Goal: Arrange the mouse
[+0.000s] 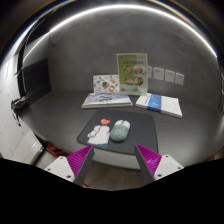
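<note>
A pale green mouse (120,130) lies on a dark mouse mat (106,140) on the table, ahead of the fingers. A small pink and white object (98,131) lies on the mat just left of the mouse. My gripper (113,158) is open and empty, with its magenta pads (80,156) wide apart near the mat's front edge. Nothing is between the fingers.
Beyond the mat lie a flat booklet (106,99) and a white and blue book (160,104). An upright picture card (131,74) and a smaller card (106,83) stand behind them. A wall with sockets (168,75) is at the back.
</note>
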Demonstrator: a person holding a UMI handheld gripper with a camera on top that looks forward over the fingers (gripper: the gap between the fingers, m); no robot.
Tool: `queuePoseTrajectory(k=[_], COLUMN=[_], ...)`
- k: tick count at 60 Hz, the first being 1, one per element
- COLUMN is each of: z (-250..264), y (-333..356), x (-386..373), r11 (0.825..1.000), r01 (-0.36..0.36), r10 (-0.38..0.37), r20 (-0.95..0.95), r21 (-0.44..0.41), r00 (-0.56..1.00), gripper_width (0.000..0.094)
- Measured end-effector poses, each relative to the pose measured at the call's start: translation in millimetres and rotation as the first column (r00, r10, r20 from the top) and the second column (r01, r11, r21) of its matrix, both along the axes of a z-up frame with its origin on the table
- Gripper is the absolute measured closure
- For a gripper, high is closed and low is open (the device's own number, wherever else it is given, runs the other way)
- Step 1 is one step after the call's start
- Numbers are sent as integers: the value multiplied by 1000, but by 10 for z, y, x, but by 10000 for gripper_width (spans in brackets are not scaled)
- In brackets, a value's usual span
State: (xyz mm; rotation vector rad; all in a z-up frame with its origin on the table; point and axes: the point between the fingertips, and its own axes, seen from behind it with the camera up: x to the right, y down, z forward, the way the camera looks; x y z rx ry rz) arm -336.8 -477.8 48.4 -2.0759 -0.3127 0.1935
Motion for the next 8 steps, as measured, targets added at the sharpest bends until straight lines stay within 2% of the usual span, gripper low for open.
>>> queuePoseTrajectory(k=[8], z=[-57], y=[-555], x=[-135], r11=[998], r01=[-60], r10=[61], r20=[4], r21=[-34], r00=[998], gripper_width=[91])
